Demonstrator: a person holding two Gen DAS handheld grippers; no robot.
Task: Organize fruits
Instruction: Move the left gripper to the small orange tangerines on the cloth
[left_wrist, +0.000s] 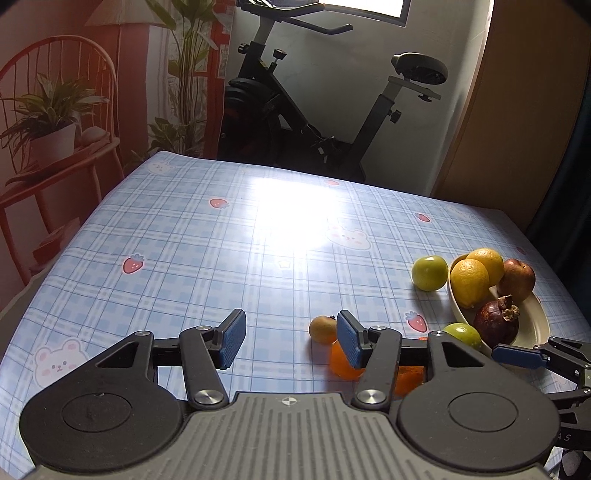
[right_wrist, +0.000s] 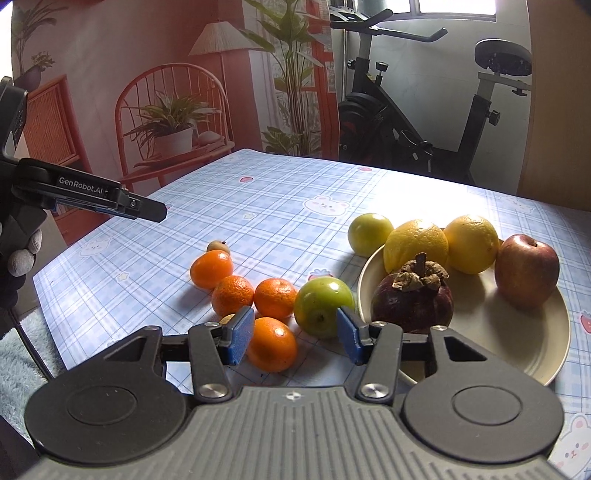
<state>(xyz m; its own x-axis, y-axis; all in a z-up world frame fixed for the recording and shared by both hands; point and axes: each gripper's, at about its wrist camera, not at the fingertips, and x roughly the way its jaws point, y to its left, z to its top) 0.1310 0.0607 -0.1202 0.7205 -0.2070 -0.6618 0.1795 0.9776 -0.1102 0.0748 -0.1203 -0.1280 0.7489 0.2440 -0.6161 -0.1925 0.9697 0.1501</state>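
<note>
Meanwhile, on a worktop (right_wrist: 258, 206) under a blue plaid cloth printed with bears and strawberries, both claws hang spread and empty above scattered fruit. Seen from the right wrist camera, the right claw (right_wrist: 295, 334) frames a green apple (right_wrist: 321, 306) at its 12 o'clock, pads clear of the skin, with a mandarin (right_wrist: 271, 345) just beside the left pad. Three more mandarins (right_wrist: 236, 284) cluster at 11 o'clock, a small brown fruit (right_wrist: 218, 246) behind them. At 2 o'clock sits a cream plate (right_wrist: 517, 354) holding a dark mangosteen (right_wrist: 413, 299), two lemons (right_wrist: 443, 243) and a red apple (right_wrist: 526, 273); a second green apple (right_wrist: 369, 232) rests on the cloth touching the plate's far rim. The mangosteen and plate rim crowd the right pad's outer side. The left claw (left_wrist: 291, 339), from its own camera, gapes over bare cloth, its right pad partly hiding a mandarin and a small brown fruit at 1 o'clock. An exercise bike (left_wrist: 314, 110), a potted plant (left_wrist: 51, 122) on a wooden chair (right_wrist: 173, 122), and a printed backdrop stand beyond the far edge.
</note>
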